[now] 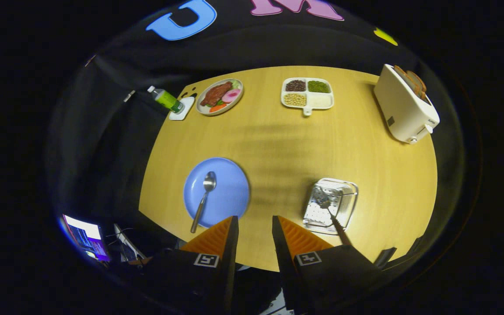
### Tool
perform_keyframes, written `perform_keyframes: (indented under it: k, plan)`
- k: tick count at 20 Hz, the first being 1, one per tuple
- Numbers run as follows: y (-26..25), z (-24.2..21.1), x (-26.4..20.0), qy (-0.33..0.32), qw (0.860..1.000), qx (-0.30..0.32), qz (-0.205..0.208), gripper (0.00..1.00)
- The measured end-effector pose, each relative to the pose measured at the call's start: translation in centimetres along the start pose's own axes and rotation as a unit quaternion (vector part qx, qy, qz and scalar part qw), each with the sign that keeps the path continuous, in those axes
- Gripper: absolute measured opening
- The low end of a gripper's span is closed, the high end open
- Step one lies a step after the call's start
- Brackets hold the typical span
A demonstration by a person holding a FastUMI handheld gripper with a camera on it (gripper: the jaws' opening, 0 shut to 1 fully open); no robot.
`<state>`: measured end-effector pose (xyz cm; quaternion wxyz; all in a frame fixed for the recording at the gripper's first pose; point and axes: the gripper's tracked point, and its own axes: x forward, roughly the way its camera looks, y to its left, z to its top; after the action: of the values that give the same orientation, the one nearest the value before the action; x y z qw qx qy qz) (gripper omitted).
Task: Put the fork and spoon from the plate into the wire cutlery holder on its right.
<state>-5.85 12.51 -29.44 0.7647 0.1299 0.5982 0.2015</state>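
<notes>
A blue plate lies on the wooden table just ahead of the left finger, with a metal spoon on it, bowl pointing away and handle over the near rim. To the right of the plate stands the wire cutlery holder. A fork leans inside the holder, tines in, handle sticking out toward the right finger. My gripper hovers high above the table's near edge, between plate and holder. It is open, with nothing between its fingers.
At the table's far side sit a plate of food, a divided white dish of beans and a green bottle on a white coaster. A white toaster with bread stands at the far right. A lit screen glows below the table's left.
</notes>
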Motion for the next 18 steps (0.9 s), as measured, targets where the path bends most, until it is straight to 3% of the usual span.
perform_keyframes:
  k: [4,7,13,18]
  plan:
    - [6.7,-2.0,4.3,0.018,0.999,0.003,0.041,0.49]
    - [9.4,-3.4,8.4,0.039,0.998,0.010,0.045,0.49]
    - [9.7,-5.4,15.4,0.070,0.997,0.023,0.000,0.49]
    - [9.4,-6.5,18.6,0.089,0.995,0.023,-0.036,0.49]
